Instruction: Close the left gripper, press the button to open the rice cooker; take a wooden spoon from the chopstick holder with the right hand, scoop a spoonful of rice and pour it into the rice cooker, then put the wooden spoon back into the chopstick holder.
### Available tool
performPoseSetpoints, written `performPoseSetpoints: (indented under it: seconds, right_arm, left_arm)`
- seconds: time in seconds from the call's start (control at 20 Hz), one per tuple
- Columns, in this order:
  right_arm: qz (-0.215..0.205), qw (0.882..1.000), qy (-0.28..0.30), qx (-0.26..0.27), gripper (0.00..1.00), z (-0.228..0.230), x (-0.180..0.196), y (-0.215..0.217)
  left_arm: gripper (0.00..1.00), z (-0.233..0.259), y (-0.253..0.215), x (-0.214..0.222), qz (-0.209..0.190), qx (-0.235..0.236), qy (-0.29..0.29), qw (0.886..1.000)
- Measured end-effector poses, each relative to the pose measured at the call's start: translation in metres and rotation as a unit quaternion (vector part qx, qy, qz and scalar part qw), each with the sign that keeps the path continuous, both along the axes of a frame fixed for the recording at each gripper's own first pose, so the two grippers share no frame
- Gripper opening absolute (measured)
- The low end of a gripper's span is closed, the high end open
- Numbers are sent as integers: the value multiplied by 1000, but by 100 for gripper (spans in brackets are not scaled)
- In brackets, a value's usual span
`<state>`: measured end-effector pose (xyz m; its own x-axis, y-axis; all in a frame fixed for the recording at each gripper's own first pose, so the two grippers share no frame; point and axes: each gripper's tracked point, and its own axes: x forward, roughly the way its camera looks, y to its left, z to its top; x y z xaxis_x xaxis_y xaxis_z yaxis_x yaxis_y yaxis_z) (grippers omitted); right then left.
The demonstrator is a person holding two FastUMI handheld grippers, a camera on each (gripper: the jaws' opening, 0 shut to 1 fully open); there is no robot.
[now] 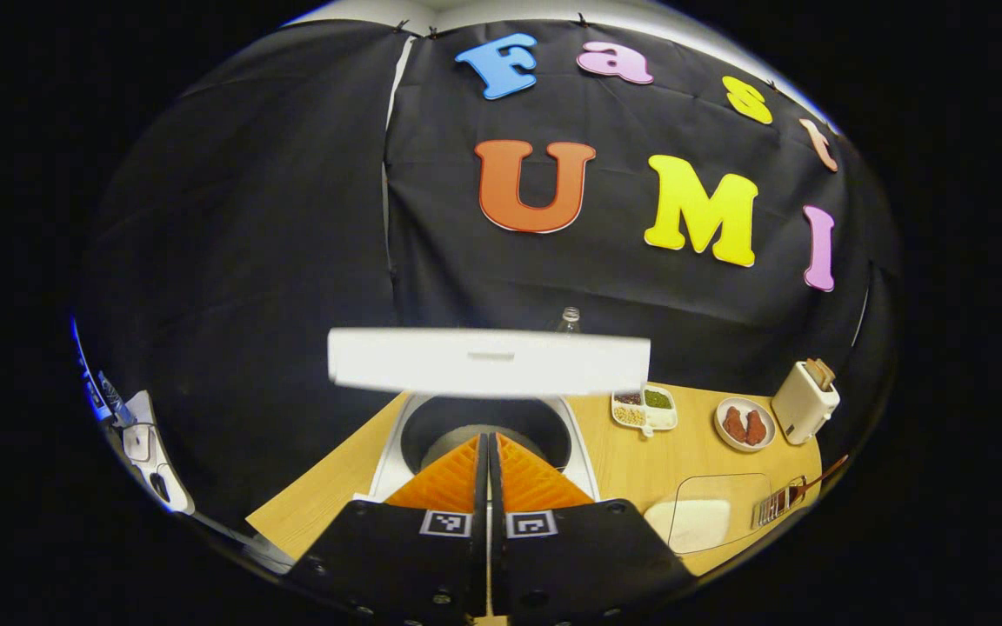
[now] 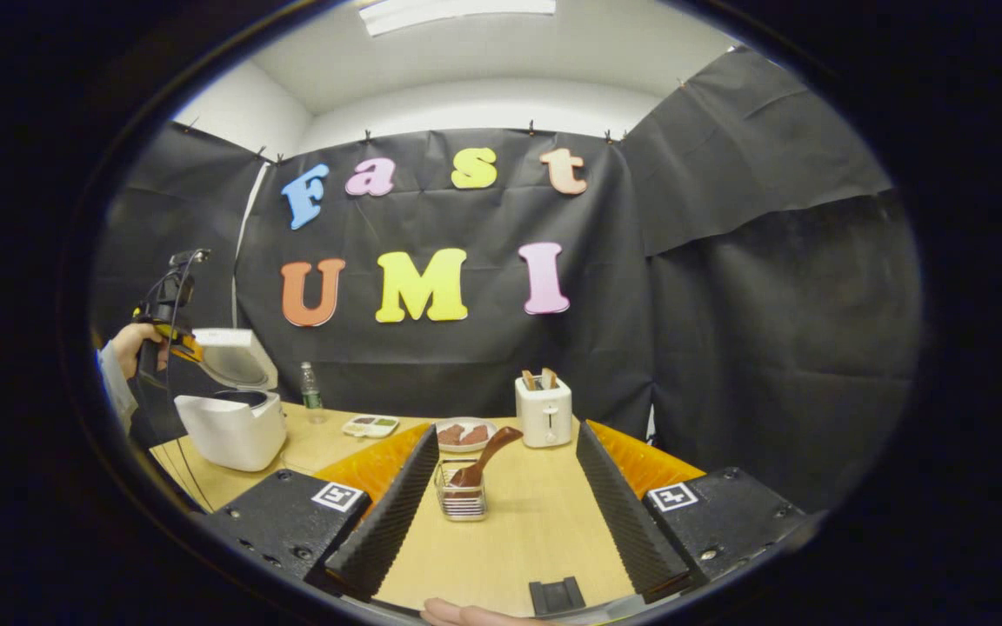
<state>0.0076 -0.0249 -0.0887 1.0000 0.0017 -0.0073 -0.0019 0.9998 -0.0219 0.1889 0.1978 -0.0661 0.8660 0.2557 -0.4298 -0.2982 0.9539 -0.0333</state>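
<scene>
Left gripper (image 1: 492, 452) was pinched shut over the open cooker (image 2: 236, 426), right gripper (image 2: 501, 487) sat wide open facing the spoon (image 2: 485, 456) in its holder (image 2: 461, 502).

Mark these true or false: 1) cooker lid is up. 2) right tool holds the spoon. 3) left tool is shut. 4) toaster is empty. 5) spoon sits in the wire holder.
1) True: the rice cooker has its lid raised.
2) False: the right tool is open, short of the wooden spoon.
3) True: the left tool has its fingers together.
4) False: the toaster has slices sticking out.
5) True: it stands in the wire holder.
</scene>
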Motion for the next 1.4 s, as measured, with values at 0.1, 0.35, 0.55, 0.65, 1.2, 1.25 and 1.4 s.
performPoseSetpoints:
  seconds: [0.1, 0.35, 0.55, 0.65, 1.2, 1.25, 1.4]
  right_arm:
    - [4, 1000, 4, 0, 100, -3, 0, 3]
    - [1, 1000, 20, 5, 100, -22, 14, 5]
    - [-4, 999, 42, 5, 100, -46, 34, 3]
    - [-4, 999, 44, 12, 100, -52, 46, 2]
    - [8, 996, 66, 62, 100, -100, 159, 0]
    - [12, 996, 70, 57, 99, -106, 169, 4]
    - [13, 994, 82, 69, 100, -114, 194, 8]
  left_arm:
    - [28, 4, -9, -10, -12, -24, -12, 1000]
    - [94, 16, -11, -46, -20, -10, -52, 998]
    - [94, 36, -35, -85, -47, -2, -102, 994]
    - [94, 45, -52, -109, -65, 1, -129, 989]
    - [94, 35, -132, -210, -117, 36, -214, 969]
    - [94, 32, -132, -217, -115, 43, -217, 968]
    - [94, 24, -144, -234, -116, 49, -226, 966]
